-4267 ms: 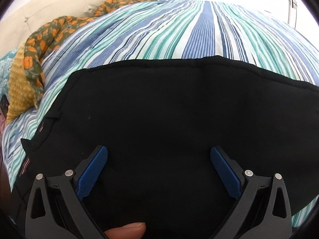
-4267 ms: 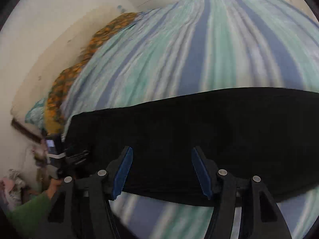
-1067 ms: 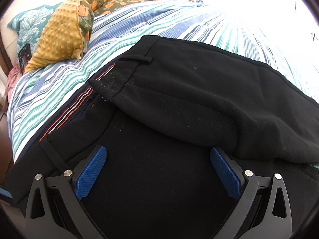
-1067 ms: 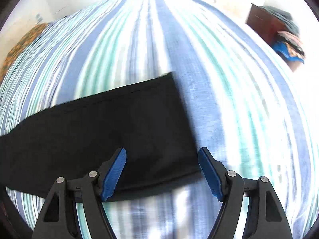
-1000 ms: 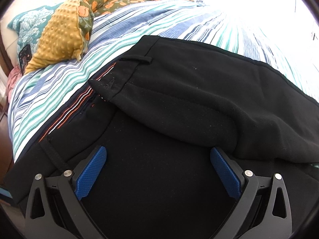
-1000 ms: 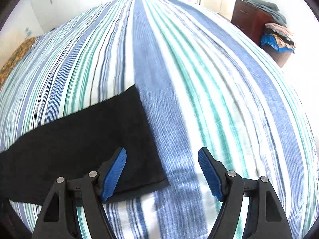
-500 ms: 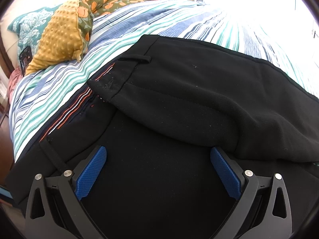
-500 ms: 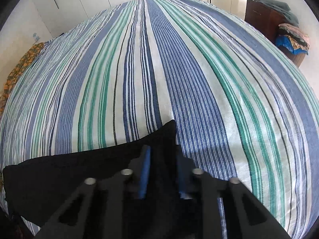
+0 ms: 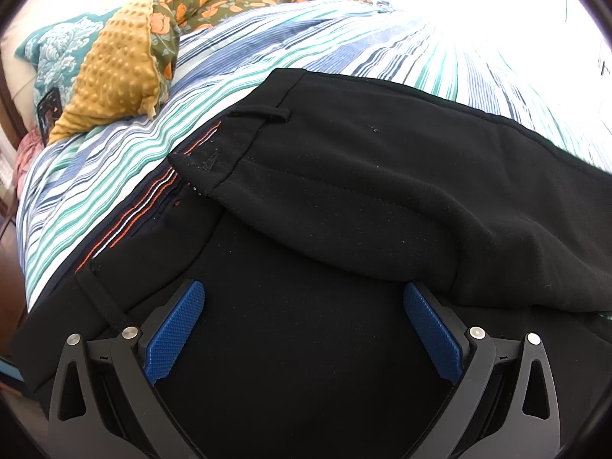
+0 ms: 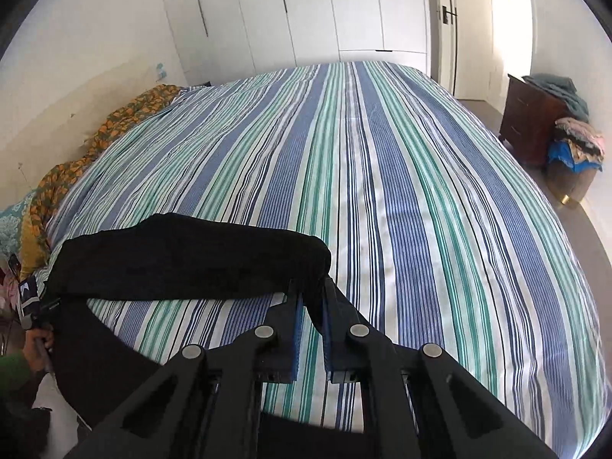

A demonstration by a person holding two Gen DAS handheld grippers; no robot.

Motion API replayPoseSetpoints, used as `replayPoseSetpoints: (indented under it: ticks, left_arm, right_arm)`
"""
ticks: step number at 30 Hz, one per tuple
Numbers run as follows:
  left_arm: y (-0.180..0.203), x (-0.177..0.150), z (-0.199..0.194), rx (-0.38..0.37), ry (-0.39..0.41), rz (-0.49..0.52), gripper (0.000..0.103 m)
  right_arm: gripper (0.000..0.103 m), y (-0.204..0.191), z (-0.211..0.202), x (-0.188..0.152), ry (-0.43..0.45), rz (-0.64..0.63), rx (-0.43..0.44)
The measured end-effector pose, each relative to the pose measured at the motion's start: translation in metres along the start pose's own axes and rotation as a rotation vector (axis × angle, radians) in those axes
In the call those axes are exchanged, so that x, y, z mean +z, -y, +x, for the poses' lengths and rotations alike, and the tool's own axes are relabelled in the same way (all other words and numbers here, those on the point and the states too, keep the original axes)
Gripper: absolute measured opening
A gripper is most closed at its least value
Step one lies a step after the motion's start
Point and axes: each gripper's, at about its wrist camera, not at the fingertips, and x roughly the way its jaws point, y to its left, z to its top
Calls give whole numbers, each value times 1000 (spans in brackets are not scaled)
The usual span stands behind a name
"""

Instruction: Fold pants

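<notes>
The black pants (image 9: 344,199) lie on the striped bed, waist end with a belt loop and orange stitching at the left of the left wrist view. My left gripper (image 9: 304,329) is open and hovers just over the waist area, empty. In the right wrist view my right gripper (image 10: 310,319) is shut on the leg end of the pants (image 10: 191,264) and holds it lifted above the bedsheet, the cloth hanging in an arc back to the left. The left gripper's handle (image 10: 28,298) shows at the far left edge.
The striped bedsheet (image 10: 382,176) stretches far ahead. A yellow dotted blanket (image 9: 114,72) and floral cloth (image 9: 199,0) lie at the head of the bed with a teal pillow (image 9: 53,53). A dark dresser (image 10: 531,118) with piled clothes stands at the right. White wardrobes (image 10: 306,11) stand behind.
My right gripper has closed on the leg end and lifted it off the bed, pulling it up and leftward. My left gripper has stayed open over the waist.
</notes>
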Motion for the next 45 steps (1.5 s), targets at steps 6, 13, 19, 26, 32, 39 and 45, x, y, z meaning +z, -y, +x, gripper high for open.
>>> replayPoseSetpoints:
  ticks: [6,13,19,26,32,39,45]
  left_arm:
    - [0,0,0,-1,1,-2,103]
    - [0,1,0,-1,1,-2,103]
    - [0,1,0,-3,2,-3,103]
    - [0,1,-1,-6,4,-5,103]
    - [-1,1,-1,-6,4,-5,103]
    - [-1,0,-1,-7,6,-7,103]
    - [-1,1,-1,-1,-8,-1,103]
  right_arm:
    - [8,10,-20,-90,-116,132,-23]
    - [26,16,-16,-127,-201,236,-117]
    - [59,3,-46,-118,-115,199,-212]
    - [61,1,-93,-129,2,443,-123]
    - [62,-15,-60,-145,-65,743,225]
    - [62,-5,7,-170,-72,924,127]
    - [5,9,26,-165,-31,917,56]
